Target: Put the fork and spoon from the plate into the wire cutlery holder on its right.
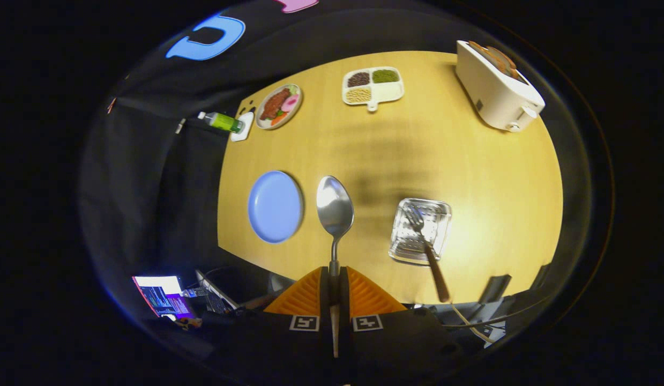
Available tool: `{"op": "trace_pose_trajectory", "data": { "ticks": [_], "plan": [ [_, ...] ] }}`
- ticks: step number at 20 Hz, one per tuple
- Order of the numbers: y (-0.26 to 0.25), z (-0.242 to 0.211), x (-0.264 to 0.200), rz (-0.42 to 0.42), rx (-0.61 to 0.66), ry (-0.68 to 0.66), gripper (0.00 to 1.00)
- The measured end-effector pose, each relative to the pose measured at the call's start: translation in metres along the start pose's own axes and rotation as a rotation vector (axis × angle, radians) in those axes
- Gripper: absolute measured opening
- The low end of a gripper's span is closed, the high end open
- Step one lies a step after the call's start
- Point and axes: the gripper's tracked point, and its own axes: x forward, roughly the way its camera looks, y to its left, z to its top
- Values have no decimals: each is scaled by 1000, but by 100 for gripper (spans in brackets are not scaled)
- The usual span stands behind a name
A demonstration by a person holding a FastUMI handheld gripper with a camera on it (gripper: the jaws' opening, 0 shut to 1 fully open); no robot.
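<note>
Holding the spoon [335, 209] by its handle, my gripper [334, 292] is clamped on it high above the table [492, 214], between the empty blue plate [275, 206] and the wire cutlery holder [420, 230], where the fork [425, 241] already leans. I worry the spoon could pivot in this thin grip and miss the holder.

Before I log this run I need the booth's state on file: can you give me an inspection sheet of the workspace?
Surface: wooden table, bare in the middle.
Job's things: spoon held by its handle, bowl ahead of the fingers; fork standing in the holder; blue plate empty.
Clutter: toaster, divided tray of grains, food plate, green bottle.
Gripper: shut on spoon.
Cables: some below the table's near edge.
Surroundings: lit screen, black cloth wall.
</note>
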Motion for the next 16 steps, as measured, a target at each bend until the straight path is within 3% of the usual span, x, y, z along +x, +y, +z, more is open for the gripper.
{"op": "trace_pose_trajectory", "data": {
  "ticks": [5, 11, 16],
  "plan": [
    [-65, -18, 0, -126, 32, 235, 8],
    [-77, -12, 23, -177, 74, 474, 8],
    [-84, 4, 48, -235, 106, 582, 8]
  ]
}}
